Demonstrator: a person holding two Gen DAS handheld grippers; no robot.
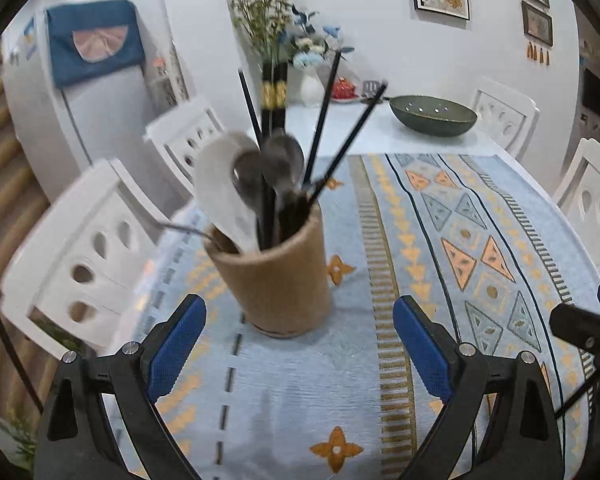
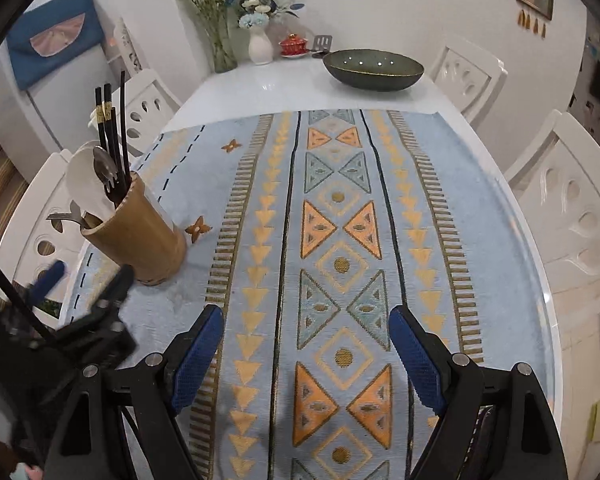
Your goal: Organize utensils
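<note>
1. Left gripper (image 1: 300,354): we find its jaws spread, nothing between the blue pads (image 1: 177,346).
2. Holder (image 1: 274,276): a tan cup, upright on the cloth, ahead of the left jaws and slightly toward the left pad, apart from both pads.
3. In the holder we count black chopsticks (image 1: 320,120), fanned outward; two grey metal spoons (image 1: 282,164); a white spoon (image 1: 220,184); a fork (image 1: 180,227) leaning out over the rim to the left.
4. Right gripper (image 2: 306,354): its jaws also stand spread, over bare cloth (image 2: 342,264), holding nothing.
5. From the right jaws we see the holder ahead and well to the left, beyond the left pad.
6. Bowl (image 2: 374,69): dark green, far ahead of both jaws on the white table (image 2: 268,88).
</note>
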